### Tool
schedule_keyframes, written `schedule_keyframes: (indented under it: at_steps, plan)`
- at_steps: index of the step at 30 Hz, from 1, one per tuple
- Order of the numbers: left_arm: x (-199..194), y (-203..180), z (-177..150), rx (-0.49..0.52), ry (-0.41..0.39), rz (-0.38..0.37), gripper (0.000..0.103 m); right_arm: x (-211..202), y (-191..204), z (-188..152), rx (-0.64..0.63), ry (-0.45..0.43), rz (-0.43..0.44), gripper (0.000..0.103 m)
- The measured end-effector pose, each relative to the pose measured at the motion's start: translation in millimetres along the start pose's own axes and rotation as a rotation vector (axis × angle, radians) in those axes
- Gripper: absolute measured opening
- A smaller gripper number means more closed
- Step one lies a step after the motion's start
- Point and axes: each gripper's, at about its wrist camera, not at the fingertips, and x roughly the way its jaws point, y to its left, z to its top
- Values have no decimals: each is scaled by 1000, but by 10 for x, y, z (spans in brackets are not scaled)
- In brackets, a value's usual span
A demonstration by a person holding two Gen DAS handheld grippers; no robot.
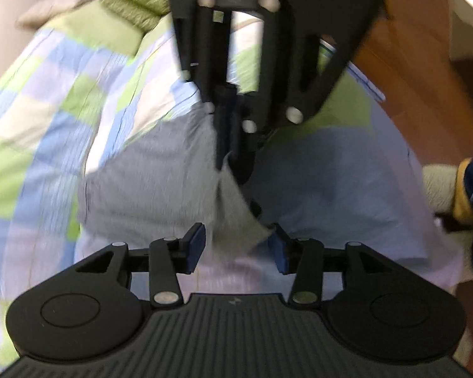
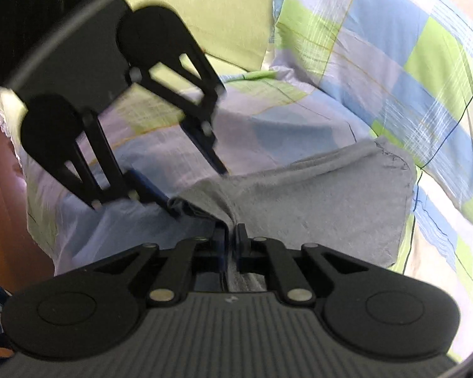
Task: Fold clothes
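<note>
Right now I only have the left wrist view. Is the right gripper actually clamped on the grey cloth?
Observer: Yes. Its own camera shows the right gripper shut on a pinched fold of the grey cloth.
Operator: Rest of the cloth?
Observer: It lies on the checked bedsheet, with the far stitched corner down.
Operator: My left gripper from that side?
Observer: On the left gripper the jaws stand apart. The lower finger reaches the cloth's folded edge.

Right tongs (image 2: 231,236) are seen closed on a raised fold of the grey garment (image 2: 324,201), which is spread over a checked bedsheet (image 2: 394,47). The left tongs (image 2: 198,192) are seen with fingers apart, at the garment's left edge.
</note>
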Motion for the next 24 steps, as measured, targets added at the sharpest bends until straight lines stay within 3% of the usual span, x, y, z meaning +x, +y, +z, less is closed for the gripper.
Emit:
schedule_keyframes:
  at_steps: [1, 4, 7, 11, 15, 19, 22, 24]
  plan:
    - [58, 29, -7, -16, 2, -22, 3, -12, -14, 1, 10, -10, 5, 5]
    - [63, 92, -57, -77, -2, -51, 3, -87, -30, -62, 25, -4, 26, 23]
    - [66, 79, -70, -117, 2, -50, 3, -282, -55, -316, -49, 17, -45, 24]
    - [117, 31, -53, -126, 11, -38, 4, -320, -180, -766, -266, 121, -131, 25]
    - [120, 47, -48, -147, 18, -32, 4, -238, -149, -923, -472, 75, -137, 31]
    - [74, 33, -36, -154, 27, -22, 4, -176, 80, -1047, -728, -48, -122, 31]
    - [85, 31, -24, -169, 34, -20, 4, -163, 159, -1095, -766, -85, -104, 31]
    - [104, 40, -15, -177, 42, -21, 4, -133, 134, -1108, -724, -87, -74, 24]
